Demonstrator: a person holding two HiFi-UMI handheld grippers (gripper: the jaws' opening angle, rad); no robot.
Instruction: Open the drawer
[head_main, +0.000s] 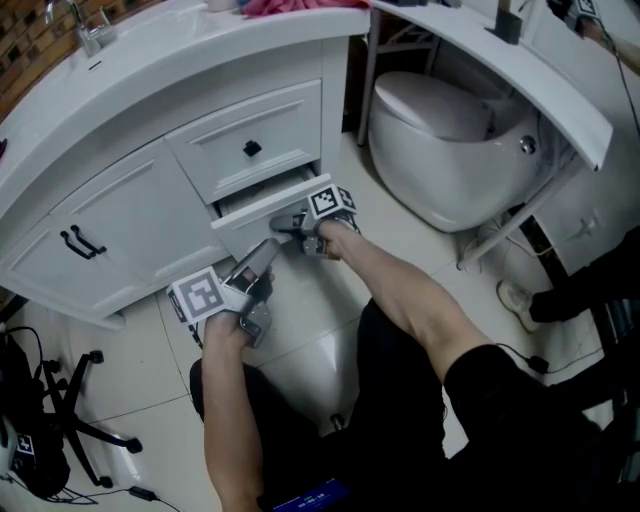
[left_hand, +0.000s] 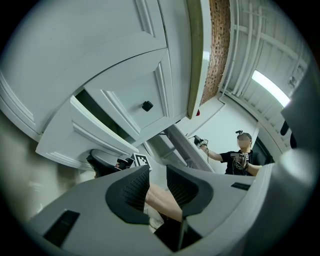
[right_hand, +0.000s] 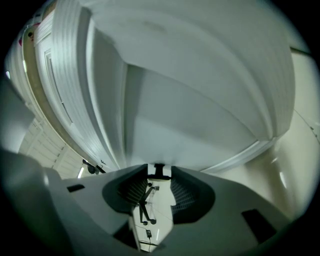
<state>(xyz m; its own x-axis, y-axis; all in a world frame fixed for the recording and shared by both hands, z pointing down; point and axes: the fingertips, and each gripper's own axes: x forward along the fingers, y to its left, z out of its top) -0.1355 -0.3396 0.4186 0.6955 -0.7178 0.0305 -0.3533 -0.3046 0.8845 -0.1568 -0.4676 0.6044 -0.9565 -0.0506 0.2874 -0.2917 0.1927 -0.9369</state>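
Note:
The white vanity's lower drawer (head_main: 268, 203) stands partly pulled out below the upper drawer with a black knob (head_main: 252, 148). My right gripper (head_main: 283, 223) is at the lower drawer's front. In the right gripper view, my right gripper (right_hand: 159, 176) is shut on the small black drawer knob (right_hand: 159, 169), and the white drawer front (right_hand: 190, 125) fills the view. My left gripper (head_main: 266, 248) hovers just below the drawer, apart from it. In the left gripper view, my left gripper (left_hand: 157, 184) is open and holds nothing; beyond it are the drawer (left_hand: 75, 135) and upper knob (left_hand: 147, 105).
A white toilet (head_main: 450, 140) stands right of the vanity. A cabinet door with a black handle (head_main: 85, 242) is left of the drawers. A black chair base (head_main: 75, 400) is on the floor at the left. Another person (left_hand: 240, 156) stands in the background.

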